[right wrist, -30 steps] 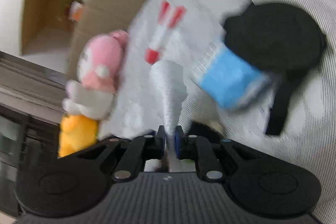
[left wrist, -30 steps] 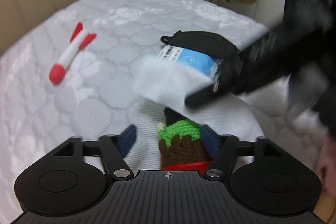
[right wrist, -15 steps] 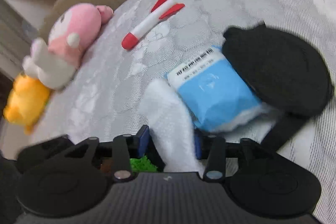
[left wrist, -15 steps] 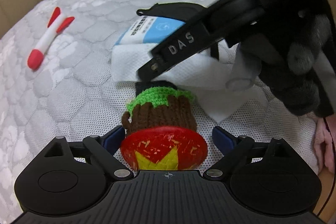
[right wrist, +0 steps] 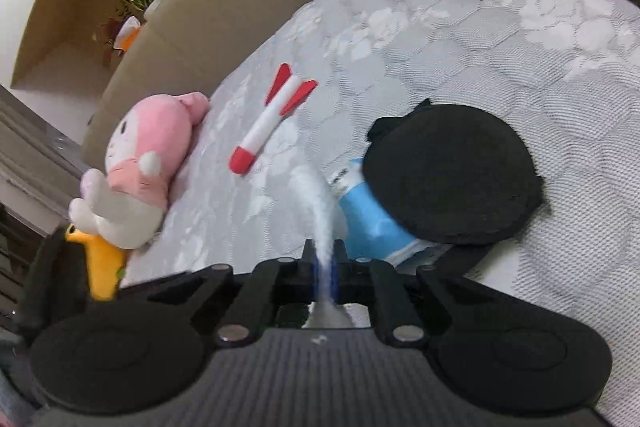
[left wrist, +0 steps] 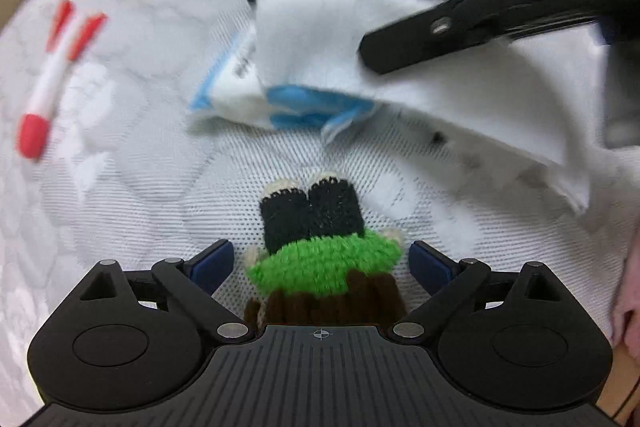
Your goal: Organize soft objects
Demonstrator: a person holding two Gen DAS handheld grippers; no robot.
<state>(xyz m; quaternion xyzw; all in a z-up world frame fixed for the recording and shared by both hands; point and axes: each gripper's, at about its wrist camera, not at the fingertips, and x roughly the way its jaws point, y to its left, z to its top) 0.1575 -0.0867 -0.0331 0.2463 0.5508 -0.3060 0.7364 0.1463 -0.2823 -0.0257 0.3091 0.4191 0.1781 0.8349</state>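
Risk at this moment lay mainly with the left gripper (left wrist: 320, 261): its jaws had just been opening and stood wide, the pads clear on either side of the crocheted doll (left wrist: 320, 251), so nothing held the doll. It lay on the quilted mattress (left wrist: 120, 187), directly under that gripper. A closure begun too high would probably catch only the loose green yarn and let the doll slip out. The right gripper (right wrist: 324, 263) was pressed together on the white cloth (right wrist: 316, 195), pinching a thin fold. The cloth draped over the blue packet (left wrist: 288, 103), just beyond the doll; a pull on it could drag the packet, or the black pad (right wrist: 452, 171) resting on it, across the mattress.

Orientation: the doll's long axis ran straight away from the left wrist camera, black legs pointing outward, brown part nearest the gripper body. The red-and-white rocket toy (right wrist: 272, 119) lay well apart, red tip toward the pink plush (right wrist: 144, 155)
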